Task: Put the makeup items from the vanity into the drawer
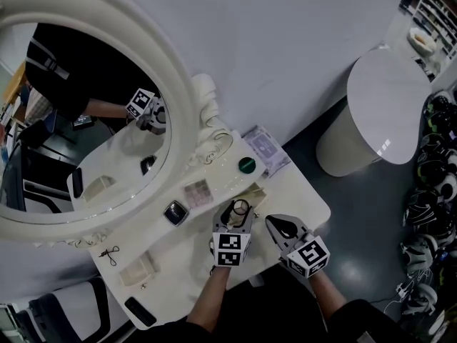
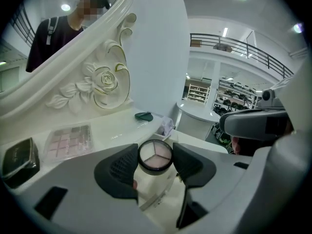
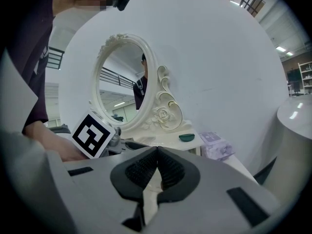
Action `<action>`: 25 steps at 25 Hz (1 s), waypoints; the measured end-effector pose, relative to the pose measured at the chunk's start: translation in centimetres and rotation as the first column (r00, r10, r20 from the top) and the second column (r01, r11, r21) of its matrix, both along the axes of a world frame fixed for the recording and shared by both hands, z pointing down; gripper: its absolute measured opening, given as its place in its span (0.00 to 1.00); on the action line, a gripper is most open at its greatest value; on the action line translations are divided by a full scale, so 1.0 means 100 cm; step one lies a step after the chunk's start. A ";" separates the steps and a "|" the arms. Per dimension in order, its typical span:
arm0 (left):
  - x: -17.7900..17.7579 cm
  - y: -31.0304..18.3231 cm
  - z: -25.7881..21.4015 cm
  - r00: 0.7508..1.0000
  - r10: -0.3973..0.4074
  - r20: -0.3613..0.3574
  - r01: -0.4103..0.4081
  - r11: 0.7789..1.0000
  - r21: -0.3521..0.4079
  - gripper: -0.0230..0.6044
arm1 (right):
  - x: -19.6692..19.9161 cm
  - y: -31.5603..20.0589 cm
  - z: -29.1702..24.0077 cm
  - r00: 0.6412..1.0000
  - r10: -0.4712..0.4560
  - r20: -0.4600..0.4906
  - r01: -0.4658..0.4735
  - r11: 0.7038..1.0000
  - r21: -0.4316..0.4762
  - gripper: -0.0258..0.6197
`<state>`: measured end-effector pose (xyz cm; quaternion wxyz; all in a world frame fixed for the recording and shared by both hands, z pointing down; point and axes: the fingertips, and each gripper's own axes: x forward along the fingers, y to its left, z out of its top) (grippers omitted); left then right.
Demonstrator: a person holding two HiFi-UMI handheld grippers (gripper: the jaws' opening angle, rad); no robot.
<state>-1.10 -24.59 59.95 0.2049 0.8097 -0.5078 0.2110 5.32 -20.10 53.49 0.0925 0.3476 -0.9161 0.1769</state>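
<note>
Left gripper (image 2: 155, 155) fingers clamp a round black-rimmed compact (image 2: 155, 157) — three pale pink wedges; right gripper (image 3: 157, 152) fingers closed, empty.

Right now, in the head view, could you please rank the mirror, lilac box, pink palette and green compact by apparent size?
Largest first:
mirror
lilac box
pink palette
green compact
The gaps look clear; none is a close call.
</note>
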 end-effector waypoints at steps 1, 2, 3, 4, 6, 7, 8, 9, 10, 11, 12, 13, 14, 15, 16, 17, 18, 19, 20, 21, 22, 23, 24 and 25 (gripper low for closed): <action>0.001 0.000 0.002 1.000 -0.001 -0.002 0.001 1.000 -0.003 0.40 | 0.002 0.001 0.002 1.000 0.001 0.001 -0.001 1.000 -0.002 0.08; 0.002 -0.001 0.003 1.000 -0.002 -0.003 0.002 1.000 -0.007 0.40 | 0.003 0.001 0.004 1.000 0.002 0.001 -0.002 1.000 -0.004 0.08; 0.003 -0.001 0.003 1.000 -0.005 -0.004 0.005 1.000 -0.010 0.40 | 0.004 0.001 0.004 1.000 0.003 0.000 -0.003 1.000 -0.005 0.08; 0.003 -0.002 0.004 1.000 -0.007 -0.002 0.007 1.000 -0.011 0.40 | 0.005 0.001 0.004 1.000 0.004 -0.001 -0.004 1.000 -0.006 0.08; 0.002 -0.002 0.007 1.000 -0.011 0.004 0.011 1.000 -0.006 0.40 | 0.005 0.000 0.003 1.000 0.005 0.000 -0.005 1.000 -0.010 0.08; 0.002 -0.002 0.007 1.000 -0.012 0.006 0.012 1.000 -0.004 0.40 | 0.005 0.001 0.002 1.000 0.004 0.002 -0.004 1.000 -0.010 0.08; 0.002 -0.002 0.008 1.000 -0.012 0.008 0.012 1.000 -0.005 0.40 | 0.006 0.001 0.002 1.000 0.003 0.003 -0.003 1.000 -0.009 0.08; 0.001 0.000 0.008 1.000 -0.014 0.009 0.014 1.000 -0.009 0.40 | 0.007 0.001 0.003 1.000 0.004 0.002 -0.004 1.000 -0.009 0.08; 0.001 0.001 0.010 1.000 -0.016 0.010 0.016 1.000 -0.015 0.40 | 0.007 0.001 0.004 1.000 0.004 0.002 -0.004 1.000 -0.010 0.08; 0.000 0.003 0.011 1.000 -0.018 0.011 0.019 1.000 -0.020 0.40 | 0.007 0.002 0.004 1.000 0.003 0.003 -0.003 1.000 -0.011 0.08; -0.001 0.004 0.011 1.000 -0.021 0.010 0.021 1.000 -0.021 0.40 | 0.006 0.002 0.003 1.000 0.002 0.004 -0.002 1.000 -0.013 0.08; -0.001 0.004 0.010 1.000 -0.022 0.007 0.022 1.000 -0.017 0.40 | 0.005 0.002 0.003 1.000 0.000 0.006 0.000 1.000 -0.014 0.08; -0.001 0.005 0.009 1.000 -0.023 0.004 0.023 1.000 -0.010 0.40 | 0.004 0.002 0.003 1.000 -0.002 0.008 0.002 1.000 -0.014 0.08; -0.001 0.006 0.008 1.000 -0.023 0.001 0.023 1.000 -0.002 0.40 | 0.003 0.003 0.002 1.000 -0.004 0.010 0.004 1.000 -0.013 0.08; -0.002 0.007 0.007 1.000 -0.023 -0.001 0.023 1.000 0.005 0.40 | 0.002 0.003 0.002 1.000 -0.006 0.012 0.006 1.000 -0.010 0.08; -0.003 0.008 0.006 1.000 -0.022 -0.004 0.022 1.000 0.012 0.40 | 0.001 0.004 0.001 1.000 -0.008 0.013 0.008 1.000 -0.008 0.08; -0.003 0.008 0.004 1.000 -0.021 -0.006 0.021 1.000 0.018 0.40 | 0.000 0.004 0.001 1.000 -0.010 0.014 0.010 1.000 -0.005 0.08; -0.003 0.009 0.001 1.000 -0.019 -0.007 0.019 1.000 0.023 0.40 | 0.000 0.005 -0.001 1.000 -0.012 0.015 0.012 1.000 -0.002 0.08; -0.003 0.010 -0.003 1.000 -0.018 -0.007 0.018 0.999 0.027 0.40 | -0.001 0.005 -0.002 1.000 -0.014 0.017 0.014 1.000 0.001 0.08; -0.004 0.012 -0.007 1.000 -0.017 -0.007 0.018 0.999 0.031 0.40 | -0.002 0.005 -0.004 1.000 -0.016 0.019 0.016 1.000 0.004 0.08; -0.004 0.014 -0.011 1.000 -0.018 -0.008 0.018 0.999 0.035 0.39 | -0.002 0.006 -0.006 1.000 -0.017 0.021 0.017 1.000 0.009 0.08; -0.005 0.017 -0.015 1.000 -0.018 -0.008 0.018 0.999 0.041 0.37 | -0.002 0.007 -0.008 1.000 -0.018 0.023 0.018 1.000 0.014 0.08; -0.006 0.020 -0.020 1.000 -0.017 -0.009 0.018 0.999 0.049 0.35 | -0.003 0.007 -0.010 0.999 -0.019 0.026 0.019 1.000 0.019 0.08; -0.007 0.022 -0.025 1.000 -0.016 -0.011 0.017 0.998 0.062 0.33 | -0.004 0.008 -0.012 0.999 -0.020 0.030 0.020 1.000 0.024 0.08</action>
